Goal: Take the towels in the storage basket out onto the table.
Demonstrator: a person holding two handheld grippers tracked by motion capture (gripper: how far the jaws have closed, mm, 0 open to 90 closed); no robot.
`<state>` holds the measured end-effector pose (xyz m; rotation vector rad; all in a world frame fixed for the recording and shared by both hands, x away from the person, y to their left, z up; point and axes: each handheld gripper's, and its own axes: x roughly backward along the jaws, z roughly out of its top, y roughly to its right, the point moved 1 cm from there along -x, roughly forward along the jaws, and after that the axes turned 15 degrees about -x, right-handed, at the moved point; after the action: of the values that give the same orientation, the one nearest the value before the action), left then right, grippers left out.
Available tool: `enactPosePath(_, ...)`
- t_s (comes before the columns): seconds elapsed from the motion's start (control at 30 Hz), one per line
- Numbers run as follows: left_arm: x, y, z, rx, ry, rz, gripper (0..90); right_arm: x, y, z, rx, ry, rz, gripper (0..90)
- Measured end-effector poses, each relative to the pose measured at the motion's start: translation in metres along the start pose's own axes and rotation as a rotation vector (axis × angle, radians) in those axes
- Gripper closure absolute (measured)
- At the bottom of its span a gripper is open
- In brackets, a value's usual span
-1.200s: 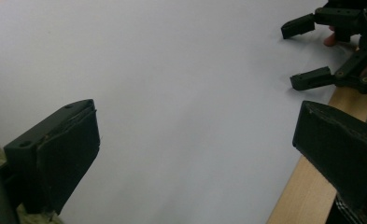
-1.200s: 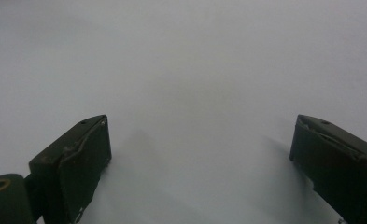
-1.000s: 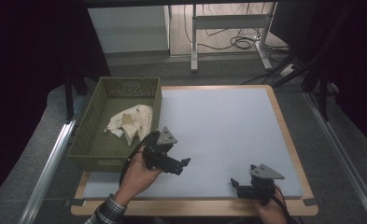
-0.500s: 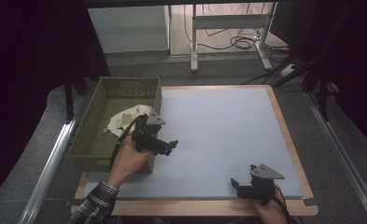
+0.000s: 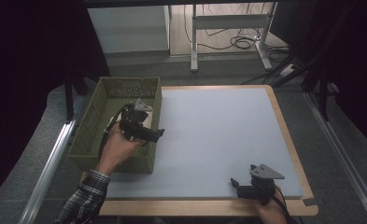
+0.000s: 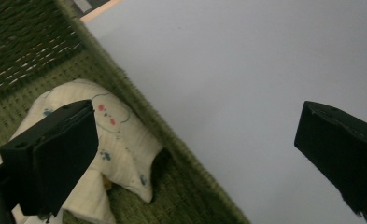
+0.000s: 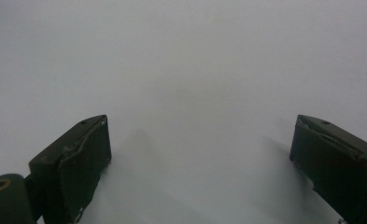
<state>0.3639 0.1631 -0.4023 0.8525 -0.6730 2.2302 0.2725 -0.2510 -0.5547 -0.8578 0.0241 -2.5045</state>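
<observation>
A green woven basket (image 5: 88, 128) stands on the left side of the pale blue mat (image 5: 218, 135). Inside it lies a cream cloth (image 6: 120, 140) printed with small coloured figures, crumpled against the basket's right wall (image 6: 139, 102). My left gripper (image 5: 157, 134) hovers over that wall, jaws wide open and holding nothing; in the left gripper view (image 6: 200, 149) one jaw is over the cloth and the other over the mat. In the high view the hand and gripper hide most of the cloth. My right gripper (image 5: 237, 185) rests low on the mat near the front edge, open and empty (image 7: 200, 154).
The mat lies on a wooden board (image 5: 293, 154) with a narrow rim showing around it. Metal rails (image 5: 50, 163) run along both sides of the table. Beyond the far edge are desk legs and cables on the floor (image 5: 237, 42).
My left gripper has travelled from above the mat leftward and away, ending over the basket's right wall. It has stayed open. The right gripper has not moved.
</observation>
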Motion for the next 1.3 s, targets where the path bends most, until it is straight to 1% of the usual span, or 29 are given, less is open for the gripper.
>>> enactPosePath(0.07, 0.001, -0.005, -0.003, 0.018, 0.002, -0.001, 0.0, 0.000, 0.000, 0.000, 0.000, 0.000, 0.000, 5.5)
enactPosePath(0.13, 0.003, -0.011, -0.005, 0.028, -0.001, 0.002, 0.0, 0.000, 0.000, 0.000, 0.000, 0.000, 0.000, 5.5)
enactPosePath(0.17, 0.003, -0.017, -0.008, 0.037, -0.009, 0.010, 0.0, 0.000, 0.000, 0.000, 0.000, 0.000, 0.000, 5.5)
enactPosePath(0.2, 0.003, -0.017, -0.008, 0.037, -0.009, 0.010, 0.0, 0.000, 0.000, 0.000, 0.000, 0.000, 0.000, 5.5)
enactPosePath(0.33, 0.003, -0.033, -0.013, 0.050, -0.050, 0.050, 0.8, 0.000, 0.000, 0.000, -0.001, 0.000, 0.000, 5.5)
enactPosePath(0.6, -0.001, -0.069, -0.030, 0.099, -0.103, 0.081, 2.9, 0.000, 0.000, 0.000, -0.001, 0.000, 0.000, 5.5)
enactPosePath(0.77, -0.008, -0.085, -0.038, 0.115, -0.143, 0.101, 3.9, 0.000, 0.000, 0.000, 0.000, 0.000, 0.000, 5.4)
enactPosePath(0.83, -0.014, -0.090, -0.043, 0.118, -0.161, 0.093, 4.5, 0.000, 0.000, 0.000, 0.000, 0.000, 0.000, 5.5)
enactPosePath(0.9, -0.021, -0.095, -0.046, 0.118, -0.189, 0.094, 4.5, 0.000, 0.000, 0.000, 0.000, 0.000, 0.000, 5.5)
enactPosePath(0.93, -0.028, -0.100, -0.050, 0.126, -0.202, 0.079, 4.5, 0.000, 0.000, 0.000, 0.000, -0.001, 0.000, 5.5)
enactPosePath(0.97, -0.028, -0.100, -0.050, 0.126, -0.202, 0.079, 4.4, 0.000, 0.000, 0.000, 0.000, 0.000, 0.000, 5.5)
enactPosePath(1.07, -0.039, -0.107, -0.053, 0.141, -0.222, 0.058, 4.3, 0.000, 0.000, 0.000, 0.000, 0.000, 0.000, 5.5)
enactPosePath(1.17, -0.050, -0.113, -0.054, 0.142, -0.239, 0.043, 3.1, 0.000, 0.000, 0.000, 0.001, -0.001, -0.001, 5.5)
enactPosePath(1.3, -0.065, -0.120, -0.057, 0.163, -0.270, 0.016, 2.4, 0.000, 0.000, 0.000, 0.001, 0.000, -0.001, 5.5)
